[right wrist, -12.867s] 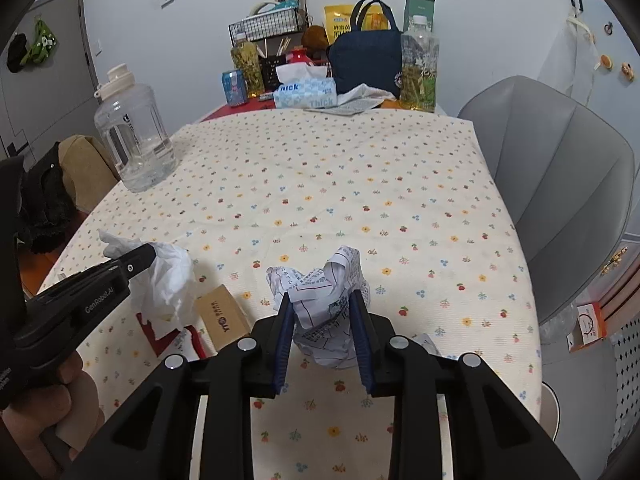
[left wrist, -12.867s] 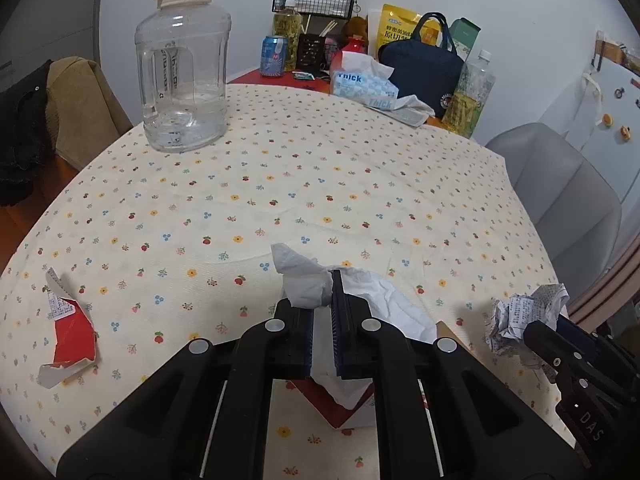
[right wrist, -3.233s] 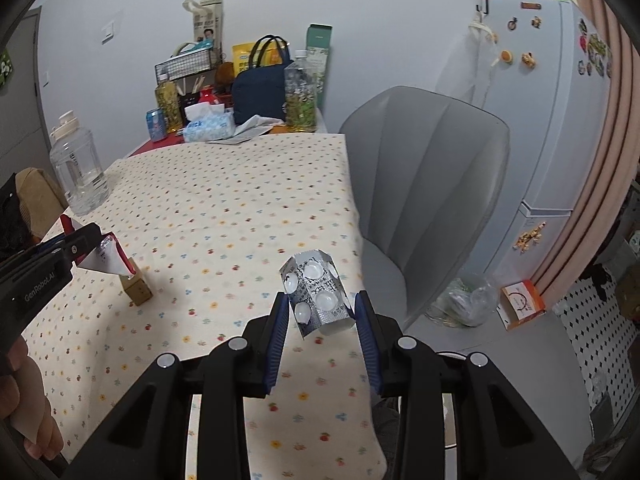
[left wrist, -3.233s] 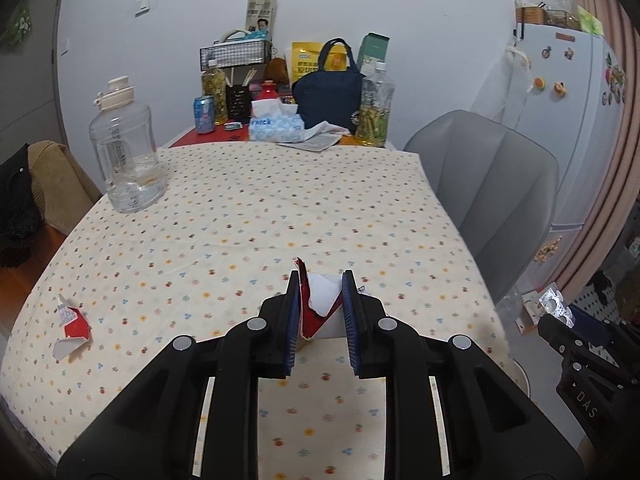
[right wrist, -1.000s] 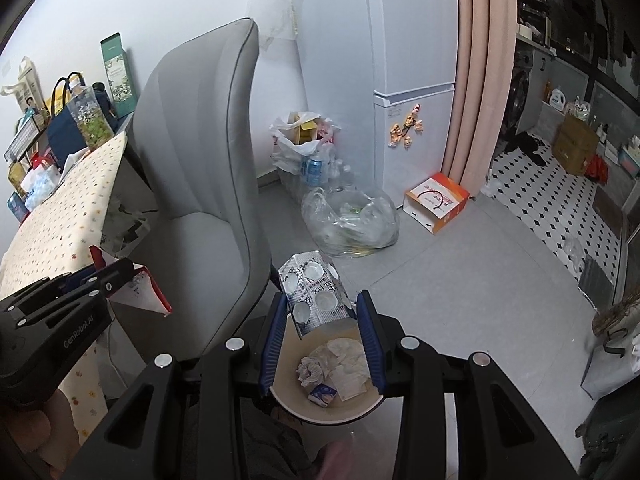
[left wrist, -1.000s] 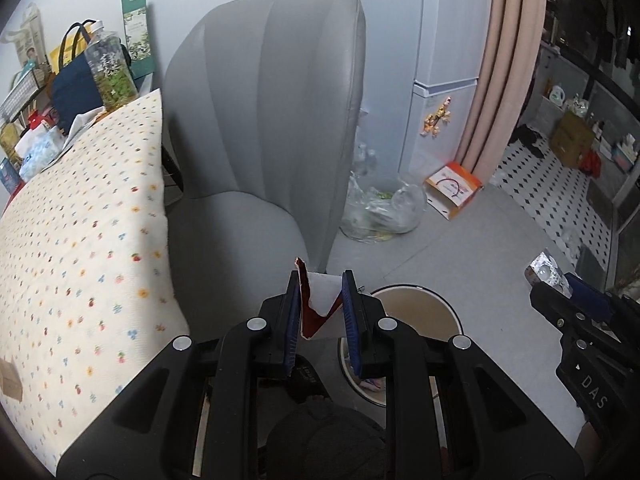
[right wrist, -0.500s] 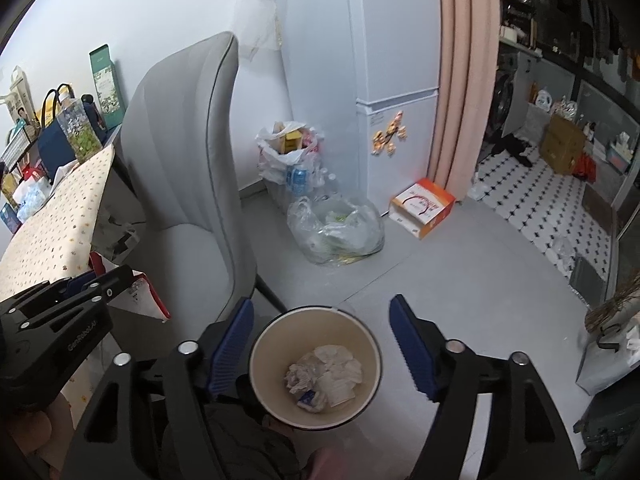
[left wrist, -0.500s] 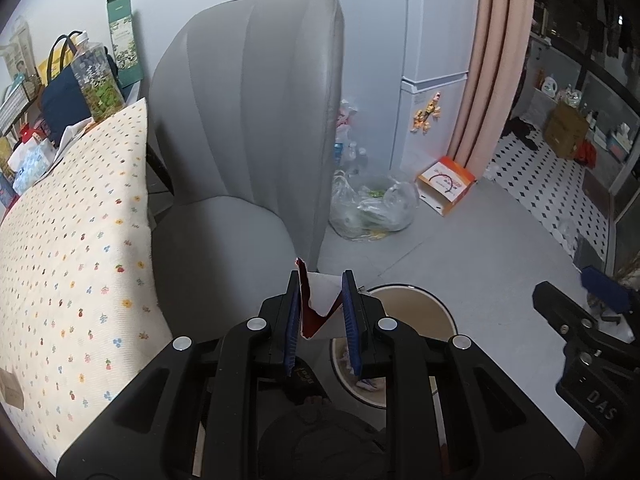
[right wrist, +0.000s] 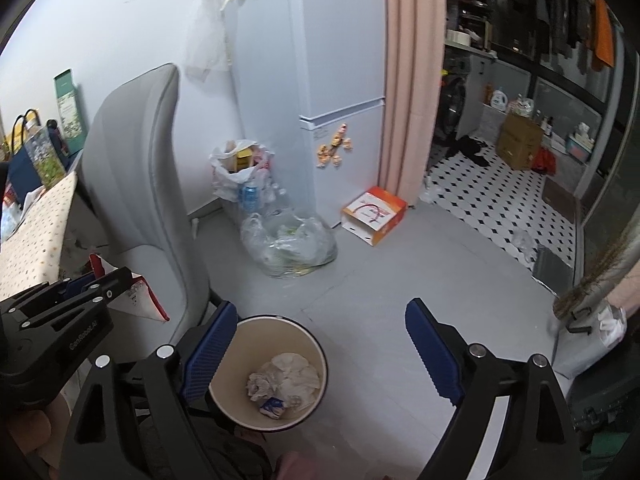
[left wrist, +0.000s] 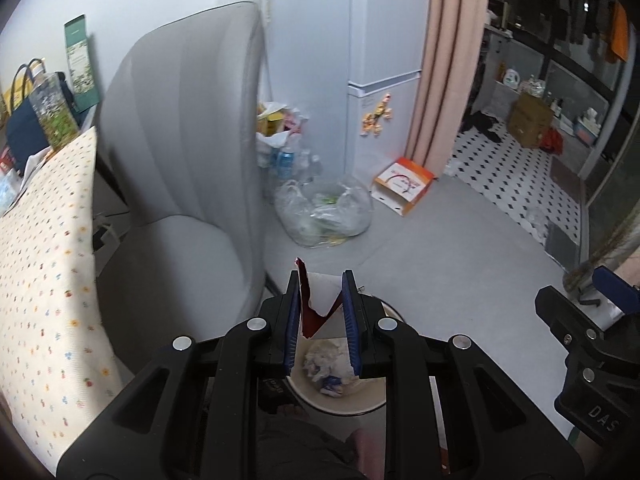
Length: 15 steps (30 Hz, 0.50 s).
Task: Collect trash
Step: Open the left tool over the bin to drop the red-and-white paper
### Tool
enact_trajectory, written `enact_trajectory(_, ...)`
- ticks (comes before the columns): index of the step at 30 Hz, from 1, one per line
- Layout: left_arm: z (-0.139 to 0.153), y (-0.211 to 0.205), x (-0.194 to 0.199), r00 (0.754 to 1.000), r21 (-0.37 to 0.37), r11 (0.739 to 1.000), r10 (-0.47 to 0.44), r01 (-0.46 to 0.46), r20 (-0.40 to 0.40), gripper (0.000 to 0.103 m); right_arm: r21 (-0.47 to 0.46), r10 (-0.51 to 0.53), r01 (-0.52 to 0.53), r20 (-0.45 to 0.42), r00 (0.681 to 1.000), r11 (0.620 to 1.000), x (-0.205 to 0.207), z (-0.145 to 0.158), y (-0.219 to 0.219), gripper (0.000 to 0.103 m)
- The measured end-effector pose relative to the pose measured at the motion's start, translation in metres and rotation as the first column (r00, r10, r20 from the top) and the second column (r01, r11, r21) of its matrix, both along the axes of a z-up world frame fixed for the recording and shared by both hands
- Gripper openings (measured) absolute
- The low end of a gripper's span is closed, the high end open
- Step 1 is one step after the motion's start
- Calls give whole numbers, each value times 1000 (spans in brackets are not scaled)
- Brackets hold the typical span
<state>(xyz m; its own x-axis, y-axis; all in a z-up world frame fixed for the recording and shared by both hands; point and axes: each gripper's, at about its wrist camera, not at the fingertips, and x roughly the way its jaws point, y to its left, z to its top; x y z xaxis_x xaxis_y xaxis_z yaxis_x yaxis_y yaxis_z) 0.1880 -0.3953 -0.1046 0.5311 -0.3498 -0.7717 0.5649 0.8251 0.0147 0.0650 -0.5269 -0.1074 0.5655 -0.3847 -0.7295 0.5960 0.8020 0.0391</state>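
Grey padded chair (right wrist: 132, 184) sits beside the flowery surface (left wrist: 44, 264), on a plain grey floor (right wrist: 400, 272). White fridge (right wrist: 340, 80) and a pink curtain (right wrist: 414, 80) behind, black-and-white tiles (right wrist: 504, 196) further back.

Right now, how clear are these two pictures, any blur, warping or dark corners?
Left wrist view: strong fisheye bend, black corners, grey padded chair slightly soft, dim light. Right wrist view: same curved edges, round cream trash bin sharp, dark room at right murky.

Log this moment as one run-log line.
left gripper: shut on red-and-white wrapper | right gripper: open, just opened, empty | trash bin: below both
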Motion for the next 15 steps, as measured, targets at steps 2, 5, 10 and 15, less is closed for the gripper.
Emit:
enact_trajectory(2,1,-2,-1,1000,-13,1000,-5,5,-11,26,3,-14,14,0,1000,1000,-4,-2,-4,84)
enact_trajectory(5,4,0,-1,1000,-46,999,-6,5,-25,67,7,-29,29,-1,1000,1000,-7,-4,-9,85)
enact_trajectory(10,13,14,3,999,-54,998,34,-34,-6,83,11,-19,19,2,1000,1000,-5,-3,-6,85)
enact_trajectory(15,26,39,4,995,-90,992,95,-94,17,93,19,7,-8,12,1000,1000,0,-2,3,87)
